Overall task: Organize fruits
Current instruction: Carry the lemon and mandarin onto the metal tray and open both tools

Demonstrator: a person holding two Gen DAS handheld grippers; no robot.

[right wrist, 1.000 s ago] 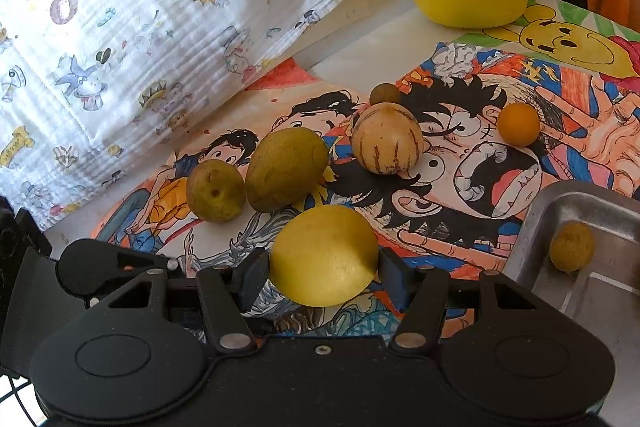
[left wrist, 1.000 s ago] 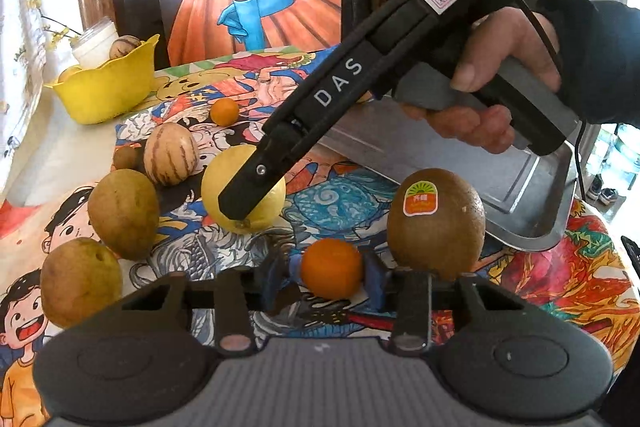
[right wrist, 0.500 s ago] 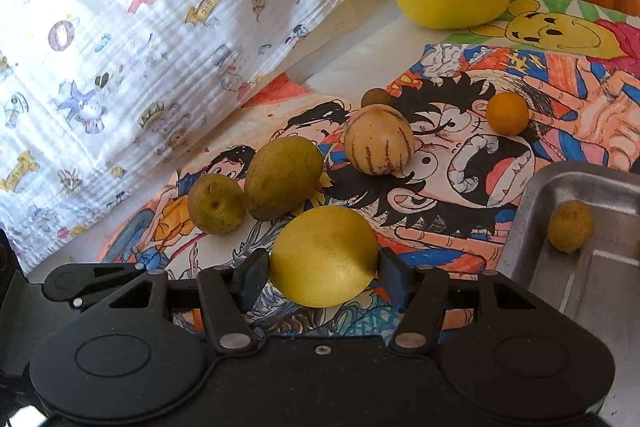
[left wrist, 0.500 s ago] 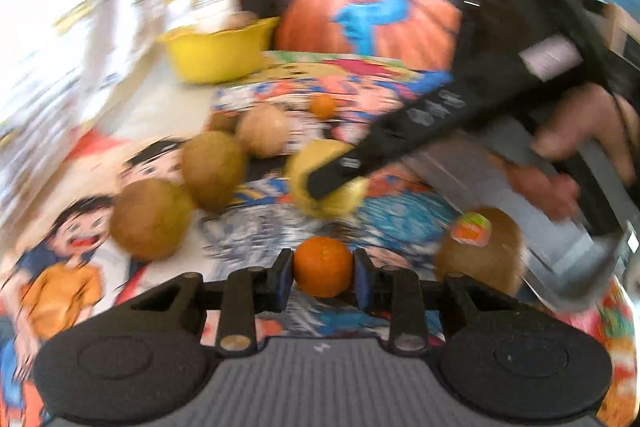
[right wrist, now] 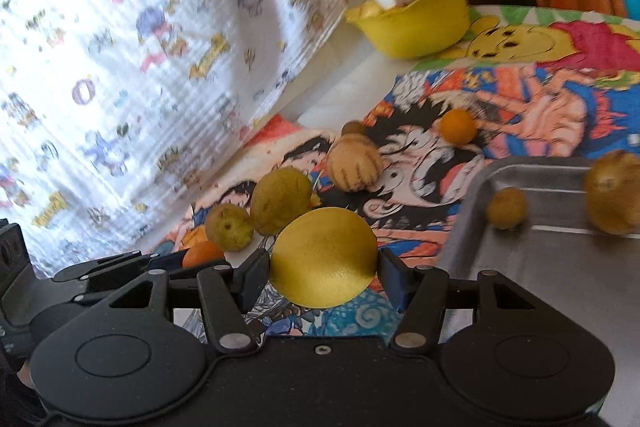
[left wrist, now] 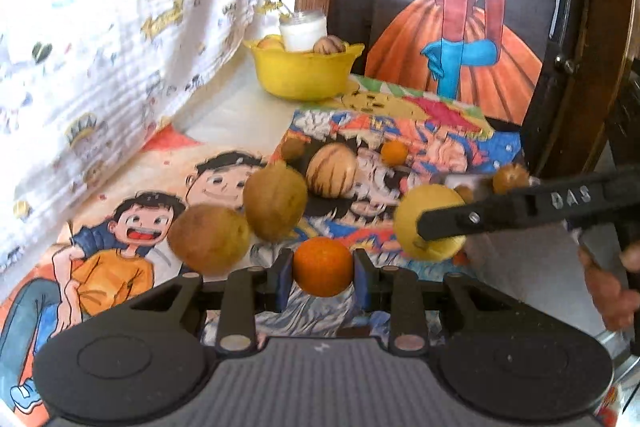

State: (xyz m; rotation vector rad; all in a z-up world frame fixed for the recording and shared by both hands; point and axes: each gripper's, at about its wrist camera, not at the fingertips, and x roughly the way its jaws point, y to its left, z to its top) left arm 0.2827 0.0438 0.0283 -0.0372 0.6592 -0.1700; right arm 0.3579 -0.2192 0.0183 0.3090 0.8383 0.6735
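Observation:
My left gripper (left wrist: 322, 277) is shut on a small orange (left wrist: 322, 265) and holds it above the cartoon cloth. My right gripper (right wrist: 323, 271) is shut on a yellow lemon (right wrist: 323, 257), lifted above the cloth beside the metal tray (right wrist: 560, 267). In the left wrist view the right gripper (left wrist: 432, 227) and its lemon (left wrist: 404, 215) are at right. The tray holds a small brown fruit (right wrist: 507, 207) and a larger kiwi (right wrist: 614, 197). Two brown fruits (left wrist: 208, 239) (left wrist: 275, 205), a striped melon (left wrist: 332, 169) and another small orange (left wrist: 394, 151) lie on the cloth.
A yellow bowl (left wrist: 304, 75) with fruit and a white jar (left wrist: 303, 33) stands at the far back. A patterned curtain (left wrist: 100, 27) hangs along the left. A dark cabinet with a painted figure (left wrist: 460, 27) stands behind the table.
Both grippers have lifted with their fruit. The left gripper swung left and up with the orange; the stickered kiwi has left its view. The right gripper rose and tilted towards the tray.

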